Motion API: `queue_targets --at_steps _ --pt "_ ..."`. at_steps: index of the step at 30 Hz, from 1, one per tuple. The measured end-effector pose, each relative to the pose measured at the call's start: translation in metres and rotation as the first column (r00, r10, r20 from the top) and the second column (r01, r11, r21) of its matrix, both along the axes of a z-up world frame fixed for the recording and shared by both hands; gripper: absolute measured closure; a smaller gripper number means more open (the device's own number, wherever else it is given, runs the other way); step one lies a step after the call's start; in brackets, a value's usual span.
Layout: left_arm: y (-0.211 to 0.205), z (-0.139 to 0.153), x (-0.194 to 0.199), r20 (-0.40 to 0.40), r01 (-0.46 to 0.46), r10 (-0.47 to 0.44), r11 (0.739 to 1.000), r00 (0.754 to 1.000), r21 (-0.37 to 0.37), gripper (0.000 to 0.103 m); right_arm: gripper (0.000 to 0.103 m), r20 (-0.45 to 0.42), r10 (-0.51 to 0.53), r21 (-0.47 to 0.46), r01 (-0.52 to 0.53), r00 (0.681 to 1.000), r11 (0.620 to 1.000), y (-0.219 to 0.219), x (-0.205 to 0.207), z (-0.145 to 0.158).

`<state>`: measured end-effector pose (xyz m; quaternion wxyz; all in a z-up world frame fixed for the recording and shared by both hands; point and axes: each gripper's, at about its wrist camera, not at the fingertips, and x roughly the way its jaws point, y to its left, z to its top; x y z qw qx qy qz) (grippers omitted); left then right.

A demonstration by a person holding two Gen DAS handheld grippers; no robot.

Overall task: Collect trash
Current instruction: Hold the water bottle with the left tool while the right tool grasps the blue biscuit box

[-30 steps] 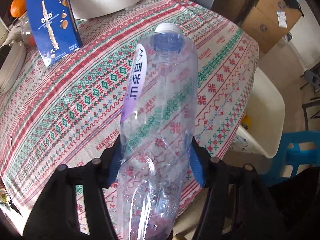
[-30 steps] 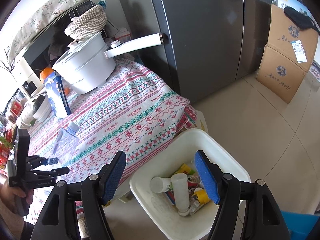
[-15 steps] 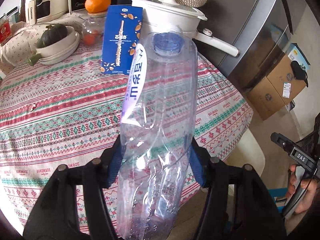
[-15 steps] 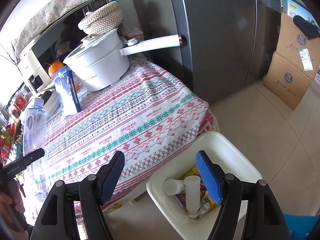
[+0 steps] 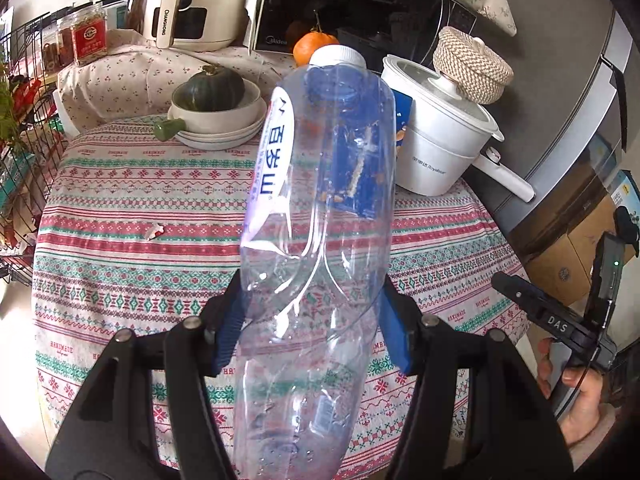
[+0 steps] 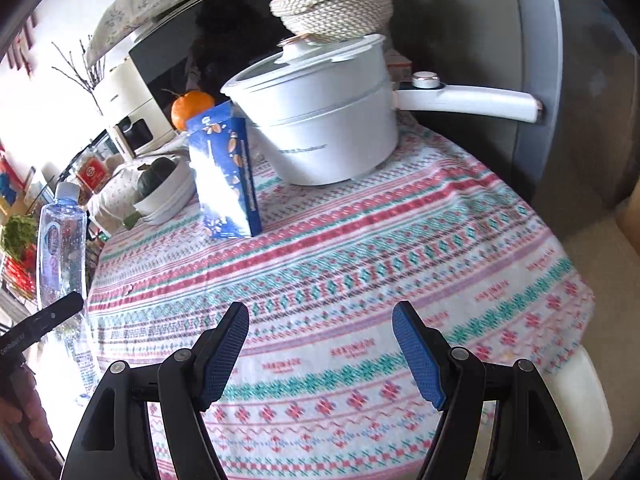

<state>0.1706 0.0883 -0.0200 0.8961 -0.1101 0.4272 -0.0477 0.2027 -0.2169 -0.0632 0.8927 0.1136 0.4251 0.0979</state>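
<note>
The left gripper (image 5: 312,324) has its jaws clamped on an empty clear plastic bottle (image 5: 316,216), pads pressing the dented sides low on its body, the white cap pointing up and away. The bottle is off the table (image 5: 120,264) and carried above the striped cloth, on the near side of the white pot (image 5: 440,136).

The right gripper (image 6: 320,348) is empty, its jaws standing wide apart over the cloth with nothing between them, on the near side of the same pot (image 6: 328,120).

As for progress, I'd say one piece of trash is in hand but not yet binned. What seems left on the table is the blue carton (image 6: 224,176), standing upright just in front of the pot (whether it counts as trash I can only guess), and a small white scrap (image 5: 154,231) lying well to the left of the pot. The bowls with the green squash (image 5: 208,90) and the orange (image 5: 314,46) behind the pot look like keepers.

The left wrist view shows the grip itself, the scrap, and the person's right hand (image 5: 572,392) holding the other tool at the edge. The right wrist view shows the bottle (image 6: 60,256) from the side, far left of the pot, and a sliver of a white bin (image 6: 588,408) past the table's corner, which the left view does not show.
</note>
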Motion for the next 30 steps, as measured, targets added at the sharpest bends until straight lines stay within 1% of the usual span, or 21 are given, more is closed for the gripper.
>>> queue_targets --at_steps 4,9,13,16,20,22,24,25,26,27,30 --pt "0.006 0.0 0.004 0.013 -0.011 0.01 1.0 1.0 0.012 0.041 0.027 0.034 0.096 0.006 -0.096 0.995 0.995 0.043 0.043 -0.017" --pt "0.009 -0.007 0.012 0.0 0.002 -0.002 0.999 1.0 0.049 0.041 0.027 0.053 0.153 0.044 -0.155 0.987 0.987 0.076 0.095 -0.039" --pt "0.017 -0.015 0.02 -0.02 -0.005 0.006 0.996 1.0 0.086 0.041 0.028 0.066 0.16 0.069 -0.164 0.985 0.984 0.087 0.131 -0.055" --pt "0.021 -0.02 0.023 -0.039 -0.006 0.01 0.996 0.999 0.085 0.041 0.029 0.077 0.162 0.082 -0.168 0.984 0.982 0.092 0.153 -0.064" --pt "0.019 -0.024 0.025 -0.062 0.0 0.004 0.997 0.998 0.072 0.041 0.032 0.11 0.193 0.141 -0.207 0.975 0.968 0.098 0.173 -0.069" --pt "0.016 -0.024 0.026 -0.064 0.005 0.0 0.997 0.998 0.073 0.041 0.036 0.12 0.207 0.16 -0.225 0.971 0.961 0.102 0.179 -0.07" --pt "0.015 -0.024 0.027 -0.062 0.005 -0.001 0.997 0.998 0.074 0.041 0.047 0.123 0.218 0.162 -0.236 0.968 0.958 0.108 0.185 -0.072" --pt "0.015 -0.023 0.027 -0.061 0.001 0.003 0.997 0.998 0.075 0.041 0.051 0.127 0.224 0.171 -0.244 0.966 0.955 0.111 0.186 -0.072" --pt "0.016 -0.023 0.028 -0.062 -0.005 0.009 0.997 0.998 0.074 0.041 0.06 0.127 0.226 0.174 -0.246 0.966 0.953 0.112 0.186 -0.07" --pt "0.017 -0.023 0.029 -0.063 -0.012 0.017 0.997 0.998 0.07 0.041 0.068 0.133 0.234 0.188 -0.257 0.963 0.948 0.114 0.184 -0.068" --pt "0.019 -0.022 0.029 -0.064 -0.025 0.028 0.998 0.998 0.055 0.041 0.078 0.132 0.27 0.253 -0.296 0.954 0.921 0.113 0.172 -0.058"
